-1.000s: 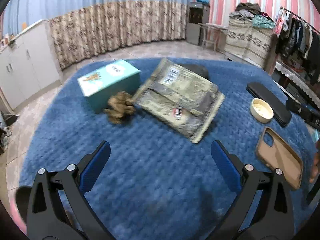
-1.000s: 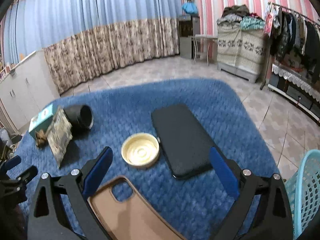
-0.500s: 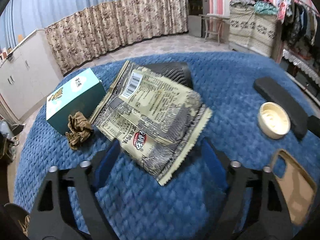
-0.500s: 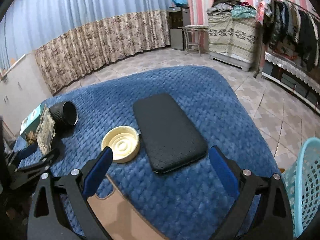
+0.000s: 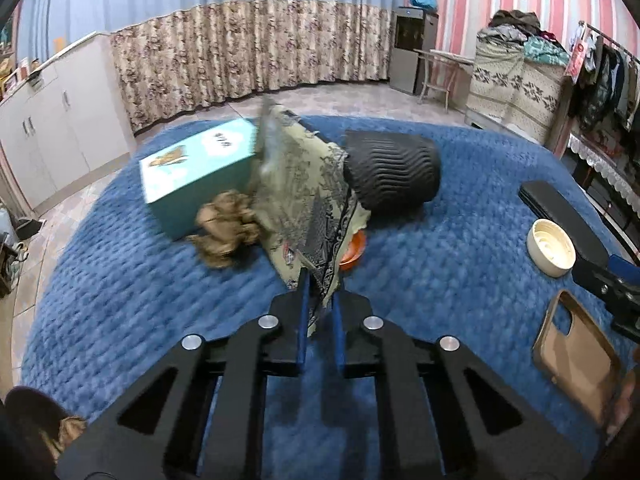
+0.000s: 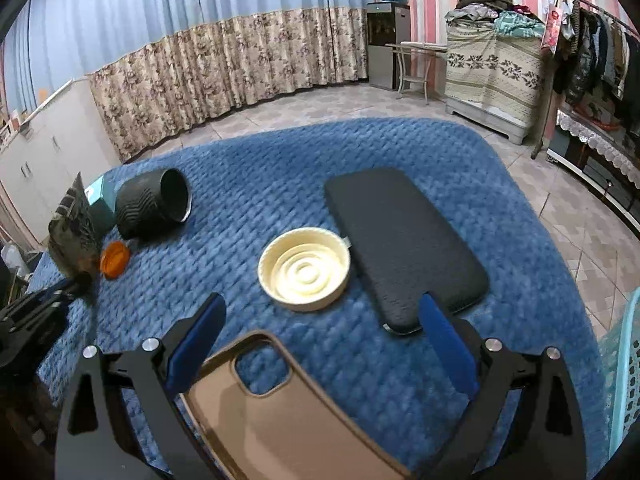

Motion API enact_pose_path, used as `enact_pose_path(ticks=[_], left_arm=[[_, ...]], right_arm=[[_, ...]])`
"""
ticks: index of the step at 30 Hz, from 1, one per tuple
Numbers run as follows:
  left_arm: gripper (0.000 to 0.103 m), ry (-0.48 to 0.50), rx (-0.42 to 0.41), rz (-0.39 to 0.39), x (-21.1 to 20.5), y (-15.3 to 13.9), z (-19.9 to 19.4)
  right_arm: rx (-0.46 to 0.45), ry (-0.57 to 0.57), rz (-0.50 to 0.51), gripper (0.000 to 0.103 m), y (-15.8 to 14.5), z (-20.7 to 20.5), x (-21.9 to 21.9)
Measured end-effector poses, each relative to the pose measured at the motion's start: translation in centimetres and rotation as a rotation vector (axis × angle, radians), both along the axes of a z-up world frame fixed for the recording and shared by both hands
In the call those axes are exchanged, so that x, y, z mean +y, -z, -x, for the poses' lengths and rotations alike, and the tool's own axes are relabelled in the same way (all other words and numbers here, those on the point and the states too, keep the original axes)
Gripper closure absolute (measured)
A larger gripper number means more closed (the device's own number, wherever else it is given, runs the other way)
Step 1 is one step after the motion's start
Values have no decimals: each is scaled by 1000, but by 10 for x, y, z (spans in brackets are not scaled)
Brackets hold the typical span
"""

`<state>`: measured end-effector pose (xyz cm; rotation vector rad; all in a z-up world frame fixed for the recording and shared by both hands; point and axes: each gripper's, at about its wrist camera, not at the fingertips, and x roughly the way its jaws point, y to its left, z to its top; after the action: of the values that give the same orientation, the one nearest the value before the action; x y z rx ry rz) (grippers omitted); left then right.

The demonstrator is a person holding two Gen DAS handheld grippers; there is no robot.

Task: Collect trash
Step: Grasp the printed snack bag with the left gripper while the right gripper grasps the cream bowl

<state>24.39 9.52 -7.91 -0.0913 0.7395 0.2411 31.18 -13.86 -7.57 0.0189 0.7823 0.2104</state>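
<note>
Since the earlier frames the olive-and-black printed snack wrapper (image 5: 304, 196), which lay flat on the blue quilted cover (image 5: 132, 292), stands lifted on edge, its near corner pinched in the left gripper (image 5: 319, 300). Its jaws have just been closing and now sit nearly together, blue pads (image 5: 303, 312) pressed on the wrapper's lower corner. An orange round lid (image 5: 354, 249), hidden under the wrapper before, shows on the cover just beneath it.

Landmark: the wrapper.
- Touching its left side: crumpled brown paper wad (image 5: 224, 230), blurred; behind that, a teal cardboard box (image 5: 200, 178).
- Just to its right, lying on its side: black ribbed cup (image 5: 392, 172). From the right wrist view the cup's mouth opens toward the middle of the cover.
- Well to its right: cream round ridged lid (image 6: 304, 274), touching the long edge of a black textured flat case (image 6: 404, 240).

Right gripper (image 6: 320, 344): jaws wide apart, nothing between the pads. It hangs over the cover well right of the wrapper. A tan phone case with a camera cutout (image 6: 276, 412) lies under it, one corner just beside the left finger (image 6: 196, 340); contact cannot be told. The black case's near end sits beside the right finger.

Far from the wrapper, at the right edge of the right wrist view: light-blue plastic mesh basket (image 6: 624, 368), on the tiled floor beside the cover.
</note>
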Motion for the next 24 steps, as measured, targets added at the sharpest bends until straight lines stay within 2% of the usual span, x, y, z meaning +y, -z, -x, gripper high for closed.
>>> enact_pose_path(ticks=[2,3,7,9,14,17,20,24], left_arm=[[96,-11,-9,-14,6,0,8],[96,-16,-11,-9,9,1,11],[97,-30,2,47,28,6,4],[98,-28,0,49,29,7,3],[98,-13,-1,36,26,9,3],[98,-11,3,33,25,10,1],[99,-12,-2,29,25,8,1],[101,-11,-17,18,23,5,2]], right_arm=[[3,-8,-3,12,1,0,5],[5,-14,6,17,2,0,9],[22,-35,50,23,8,-5,23],[43,-36,38,29,11,-9,24],[81,-17,-15,33,18,-25,21],[91,-10,-21,45,19,-31,20],[80,-26,1,47,19,-31,23],[15,-55,41,47,5,-19,25]])
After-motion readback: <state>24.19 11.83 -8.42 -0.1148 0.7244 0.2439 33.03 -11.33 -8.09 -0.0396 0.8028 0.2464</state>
